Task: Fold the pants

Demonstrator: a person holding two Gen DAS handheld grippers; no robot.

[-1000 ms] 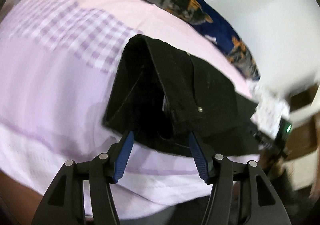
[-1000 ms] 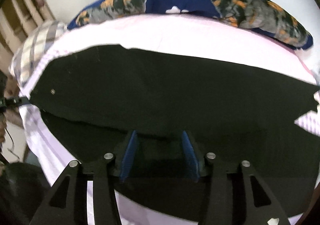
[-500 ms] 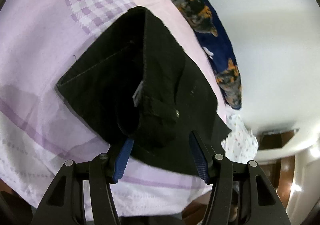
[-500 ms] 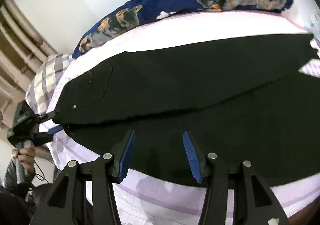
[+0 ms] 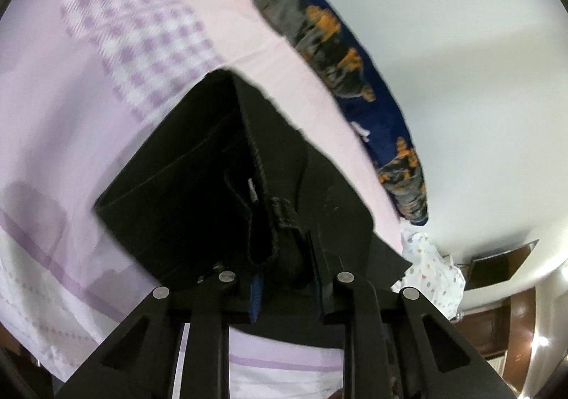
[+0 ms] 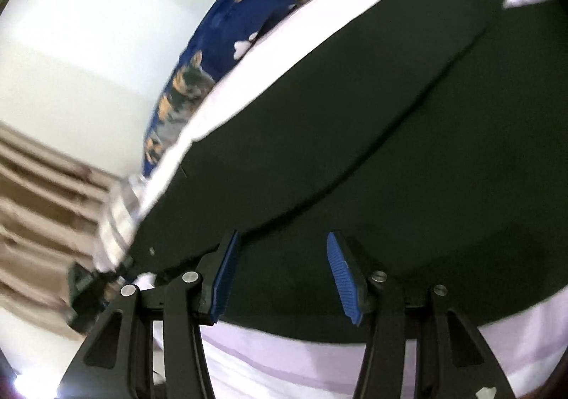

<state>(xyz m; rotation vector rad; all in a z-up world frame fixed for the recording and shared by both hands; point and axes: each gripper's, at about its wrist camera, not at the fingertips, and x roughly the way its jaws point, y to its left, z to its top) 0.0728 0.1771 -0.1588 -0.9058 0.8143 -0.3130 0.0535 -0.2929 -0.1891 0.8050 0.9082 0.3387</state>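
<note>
Black pants [image 5: 198, 193] lie on a pink and lilac bed sheet [image 5: 71, 86]. In the left wrist view my left gripper [image 5: 284, 271] is shut on the waistband end of the pants, with bunched cloth between its blue pads. In the right wrist view the pants [image 6: 372, 136] lie with one leg over the other, stretching to the upper right. My right gripper [image 6: 280, 278] is open, its blue pads [image 6: 340, 274] spread over the near edge of the pants with nothing held.
A navy pillow with orange and grey dog prints [image 5: 319, 37] lies along the bed's far edge by a white wall; it also shows in the right wrist view [image 6: 220, 54]. A white spotted cloth [image 5: 433, 271] lies at the bed's right end. Beige curtains [image 6: 39, 186] hang at left.
My left gripper has closed on the waistband, which was between open pads before. My right gripper has tilted and stays open over the pants' near edge.
</note>
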